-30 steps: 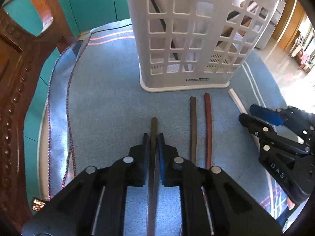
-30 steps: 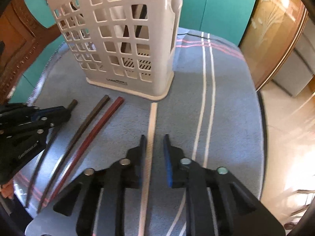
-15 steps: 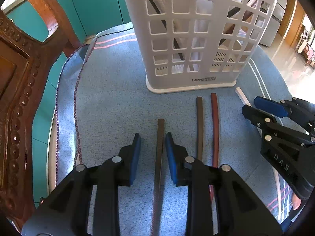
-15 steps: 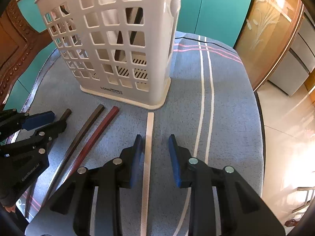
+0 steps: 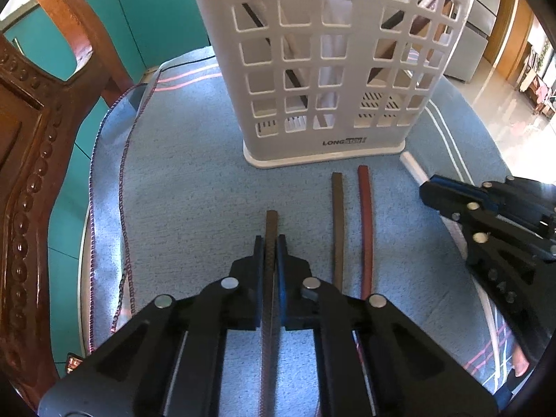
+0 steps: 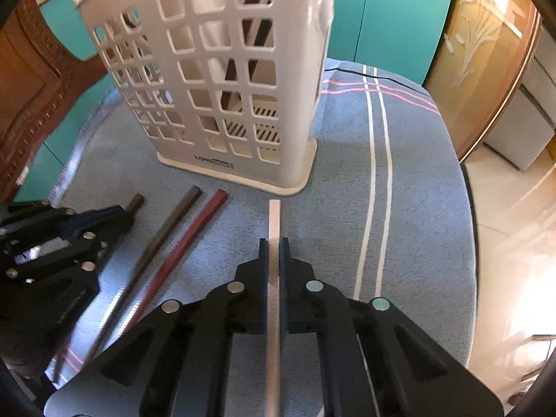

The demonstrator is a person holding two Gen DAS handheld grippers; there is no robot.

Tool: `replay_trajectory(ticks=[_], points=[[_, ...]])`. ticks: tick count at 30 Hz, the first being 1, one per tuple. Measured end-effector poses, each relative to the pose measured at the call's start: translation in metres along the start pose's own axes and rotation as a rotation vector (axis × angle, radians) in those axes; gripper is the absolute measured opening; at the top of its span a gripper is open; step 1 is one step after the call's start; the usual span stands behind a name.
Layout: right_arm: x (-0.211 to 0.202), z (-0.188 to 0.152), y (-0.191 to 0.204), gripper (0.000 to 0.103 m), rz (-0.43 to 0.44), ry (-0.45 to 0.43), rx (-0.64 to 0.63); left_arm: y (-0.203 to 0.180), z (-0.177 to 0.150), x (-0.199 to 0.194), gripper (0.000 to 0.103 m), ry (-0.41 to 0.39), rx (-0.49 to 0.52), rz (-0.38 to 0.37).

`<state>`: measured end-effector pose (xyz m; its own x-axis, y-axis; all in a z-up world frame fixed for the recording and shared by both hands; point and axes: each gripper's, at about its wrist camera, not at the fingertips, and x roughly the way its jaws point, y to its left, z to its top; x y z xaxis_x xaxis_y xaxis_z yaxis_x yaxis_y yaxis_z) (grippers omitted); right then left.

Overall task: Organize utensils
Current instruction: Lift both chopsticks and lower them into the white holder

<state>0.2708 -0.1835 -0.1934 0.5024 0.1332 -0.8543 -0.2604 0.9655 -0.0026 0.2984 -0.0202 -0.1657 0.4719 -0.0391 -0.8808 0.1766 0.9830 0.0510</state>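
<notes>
A white lattice utensil basket [image 5: 330,69] stands on the blue cloth, with several chopsticks upright inside; it also shows in the right wrist view [image 6: 222,87]. My left gripper [image 5: 270,243] is shut on a dark brown chopstick [image 5: 271,224] lying on the cloth. My right gripper [image 6: 274,245] is shut on a white chopstick [image 6: 274,222]. Between them lie a brown chopstick [image 5: 337,226] and a red chopstick [image 5: 365,222], side by side, also seen in the right wrist view as the brown chopstick [image 6: 166,232] and the red chopstick [image 6: 194,236].
A carved wooden chair back [image 5: 31,173] rises at the left of the cloth-covered table [image 5: 173,191]. Teal cabinet doors [image 6: 389,17] stand behind. The table edge [image 6: 469,208] drops off to the floor at the right.
Both grippers were open around their chopsticks half a second ago and have closed on them. The basket looms nearer in both views.
</notes>
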Motion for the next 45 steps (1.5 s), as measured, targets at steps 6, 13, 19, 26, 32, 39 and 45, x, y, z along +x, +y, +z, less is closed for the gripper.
replay_trajectory(ticks=[6,13,19,26,32,39,45], points=[[-0.047,0.004,-0.006,0.006,0.086,-0.117,0.004,0.007,0.0,-0.053,0.007,-0.124,-0.017,-0.037],[-0.127,0.003,-0.012,0.007,0.153,-0.29,-0.021,0.01,-0.007,-0.137,0.007,-0.324,-0.033,-0.069],[-0.173,-0.003,0.0,0.007,0.169,-0.389,-0.023,0.008,-0.003,-0.212,0.007,-0.496,-0.038,-0.062],[-0.23,0.016,0.006,0.007,0.211,-0.521,-0.076,0.018,0.027,-0.275,0.007,-0.635,-0.051,-0.141],[-0.274,0.052,-0.001,0.007,0.241,-0.64,-0.036,0.027,0.061,-0.301,0.007,-0.738,-0.088,-0.15],[-0.285,0.077,-0.026,0.007,0.292,-0.732,0.107,0.038,0.089,-0.3,0.007,-0.804,-0.148,-0.142],[-0.268,0.09,-0.05,0.007,0.231,-0.801,0.212,0.054,0.108,-0.29,0.007,-0.859,-0.234,-0.095]])
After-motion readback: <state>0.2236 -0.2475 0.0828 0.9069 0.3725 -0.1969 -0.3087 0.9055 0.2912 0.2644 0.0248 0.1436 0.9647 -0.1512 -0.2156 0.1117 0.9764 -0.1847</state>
